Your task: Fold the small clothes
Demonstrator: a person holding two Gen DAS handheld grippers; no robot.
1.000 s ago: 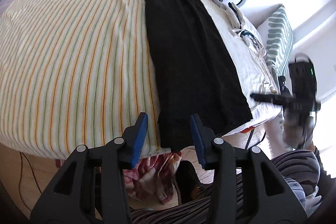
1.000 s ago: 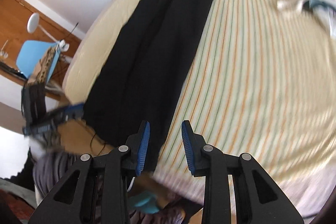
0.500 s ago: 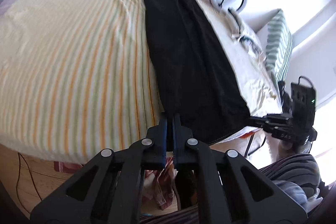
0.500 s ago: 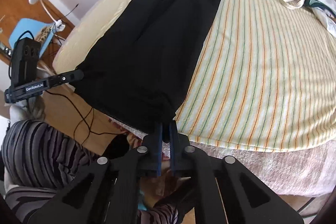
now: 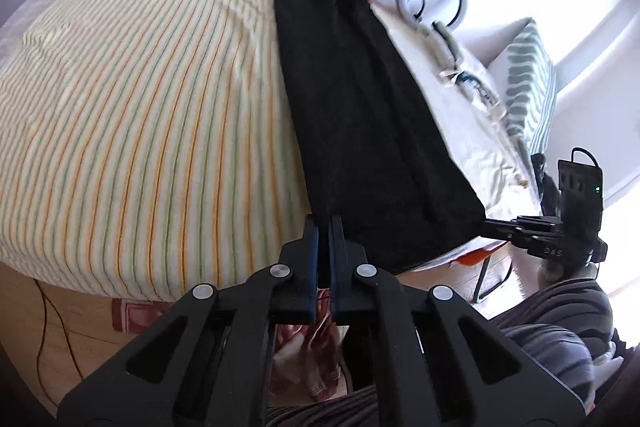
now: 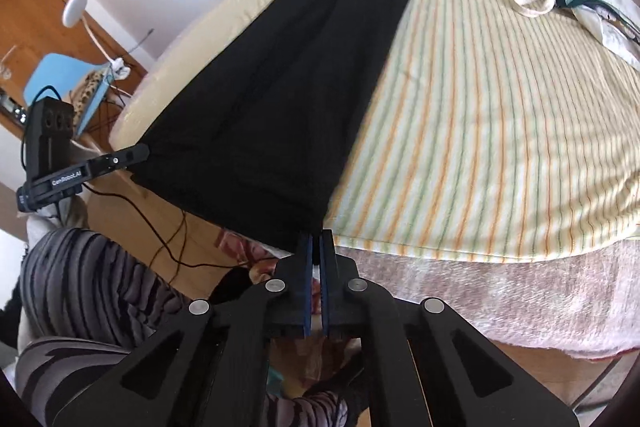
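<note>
A long black garment (image 5: 360, 115) lies down the striped bed (image 5: 140, 115) – left claw (image 5: 324, 227) clamped on its near-left corner, right claw (image 6: 316, 241) clamped on the near-right corner at the frame's lower centre

Both tools are matte black plastic. The left gripper (image 5: 324, 227) has 2 angular fingers lined with blue pads and carries 4 round silver screws across its linkage arms, which have long cut-out slots. The right gripper (image 6: 315, 241) is built the same, with blue pads and 4 silver screws. Seen from the right wrist view, the left tool bears white "GenRobot.AI" lettering, a boxy black module and a thin black cable. The person wears grey clothing with black stripes (image 6: 92, 267).
</note>
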